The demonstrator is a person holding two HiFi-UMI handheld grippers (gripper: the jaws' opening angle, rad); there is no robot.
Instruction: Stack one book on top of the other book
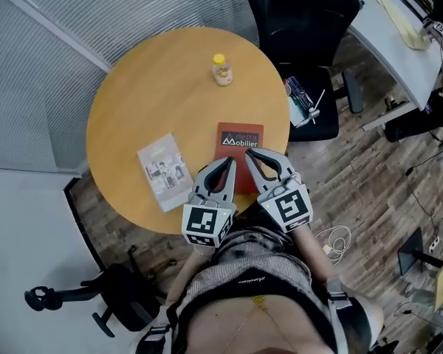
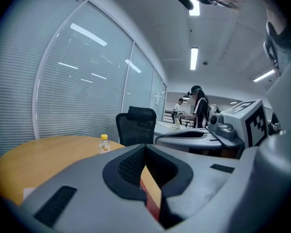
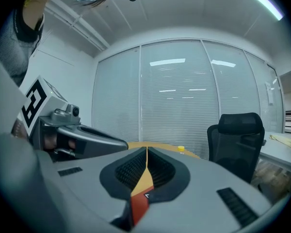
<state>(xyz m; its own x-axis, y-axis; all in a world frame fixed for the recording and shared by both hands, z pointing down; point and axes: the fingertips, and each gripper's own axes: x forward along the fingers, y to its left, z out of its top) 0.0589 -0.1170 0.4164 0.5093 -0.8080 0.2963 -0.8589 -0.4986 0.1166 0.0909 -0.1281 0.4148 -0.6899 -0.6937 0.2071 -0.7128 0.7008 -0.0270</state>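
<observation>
1. In the head view the person holds both grippers close in front of the body, side by side at the near edge of the round table. Each one points away from the person and a little downward.
2. The left gripper angles slightly toward the right one. Its marker cube sits nearest the body, and its tips lie over the lower left corner of the red book.
3. The right gripper leans in toward the left one. Its tips lie over the near part of the same book, so the two sets of tips are near each other but apart.
4. In the left gripper view the jaws are pressed together along one seam with nothing between them. Below the seam a sliver of red cover and wood shows.
5. The right gripper view shows the same: jaws together and empty, with table wood and a red strip beneath.
6. No view shows whether either tool touches the red book.
7. The red book lies flat near the table's right front edge. The grey-white book lies flat to its left, apart from it and turned at an angle.
8. A small bottle with a yellow cap stands upright toward the far side of the table. A black office chair stands beyond it.
</observation>
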